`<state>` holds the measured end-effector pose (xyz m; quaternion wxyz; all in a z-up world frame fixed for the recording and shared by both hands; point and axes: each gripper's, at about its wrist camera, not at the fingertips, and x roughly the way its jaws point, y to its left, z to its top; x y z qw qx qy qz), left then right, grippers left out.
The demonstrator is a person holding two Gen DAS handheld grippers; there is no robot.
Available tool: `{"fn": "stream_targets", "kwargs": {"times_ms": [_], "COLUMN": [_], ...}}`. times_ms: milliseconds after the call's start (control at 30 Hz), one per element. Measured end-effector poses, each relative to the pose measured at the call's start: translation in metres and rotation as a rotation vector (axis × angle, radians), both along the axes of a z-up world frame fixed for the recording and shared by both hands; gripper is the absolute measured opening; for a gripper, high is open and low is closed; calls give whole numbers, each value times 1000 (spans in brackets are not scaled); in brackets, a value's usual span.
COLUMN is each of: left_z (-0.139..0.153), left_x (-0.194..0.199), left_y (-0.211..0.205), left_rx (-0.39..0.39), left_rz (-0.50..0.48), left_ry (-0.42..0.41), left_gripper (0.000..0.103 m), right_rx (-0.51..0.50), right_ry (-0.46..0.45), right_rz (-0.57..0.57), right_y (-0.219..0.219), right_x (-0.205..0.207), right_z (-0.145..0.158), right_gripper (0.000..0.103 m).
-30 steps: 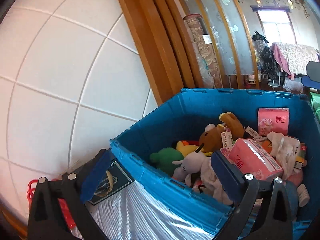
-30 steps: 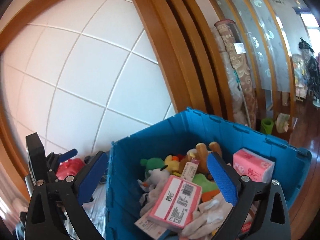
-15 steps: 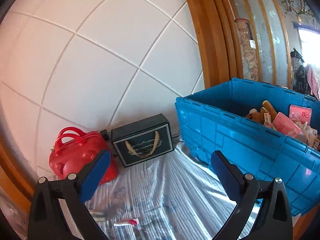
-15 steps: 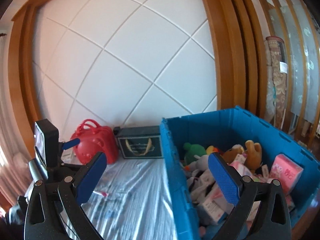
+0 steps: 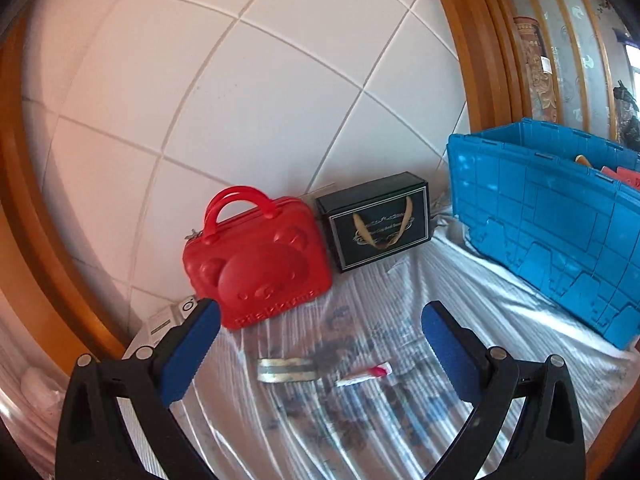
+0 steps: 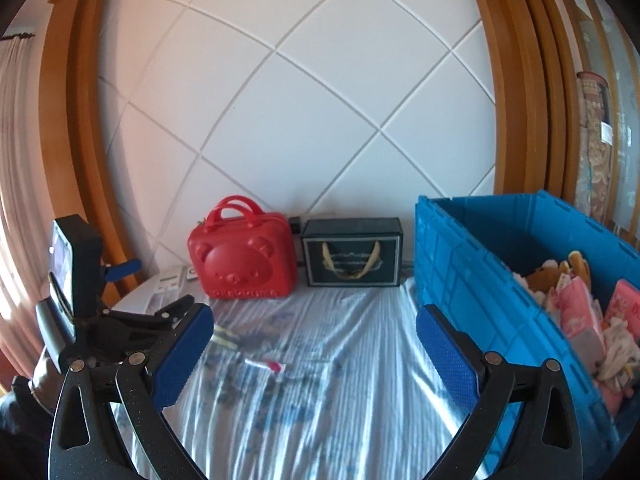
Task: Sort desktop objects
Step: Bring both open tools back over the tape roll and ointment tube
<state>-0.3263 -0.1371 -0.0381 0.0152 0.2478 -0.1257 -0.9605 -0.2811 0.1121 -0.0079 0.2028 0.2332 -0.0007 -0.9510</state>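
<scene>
A red bear-faced case (image 5: 256, 258) (image 6: 243, 258) and a dark gift box (image 5: 376, 222) (image 6: 352, 254) stand against the white wall. On the plastic-covered table lie a flat silver packet (image 5: 286, 371) and a small red-tipped tube (image 5: 364, 375) (image 6: 266, 365). My left gripper (image 5: 320, 346) hovers open just before those two small items, with nothing between its fingers. My right gripper (image 6: 314, 354) is open and empty above the table's middle. The left gripper's body (image 6: 100, 320) shows at the left of the right wrist view.
A big blue crate (image 5: 552, 216) (image 6: 500, 280) stands on the right, filled with plush toys and pink packets (image 6: 576, 312). A white device (image 5: 160, 324) (image 6: 172, 278) lies left of the red case. Wooden frames border the wall on both sides.
Both grippers have swung left, away from above the blue crate and towards the table. The red case, gift box and small items have come into view. Both stayed open.
</scene>
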Motion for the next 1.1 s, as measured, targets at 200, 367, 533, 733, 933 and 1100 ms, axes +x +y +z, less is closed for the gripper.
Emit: {"fn": "stream_targets", "kwargs": {"times_ms": [200,367,533,733,933,1100], "left_z": [-30,-59,-91,-126,-169,-193], "left_x": [8,10,-11,-57,-105,-135], "left_y": [-57,-91,-112,-120,-130,-131], "left_rx": [-10,-5,35,42,80,74], "left_rz": [82,160,223,246,266,198], "left_ry": [-56,-99,-180,-259,-365,-411], "left_gripper": [102,102,102,102,102,102], "right_rx": [34,86,241,347,396,468], "right_ry": [-117,-138,-197,-279,-330,-371], "right_rz": [82,154,282,441,555,676], "right_y": [-45,-76,-119,-156,-185,-205], "right_x": [-10,-26,-64,-106,-153,-188], "right_z": [-60,-108,-161,-212,-253,-287], "right_gripper": [103,103,103,102,102,89]}}
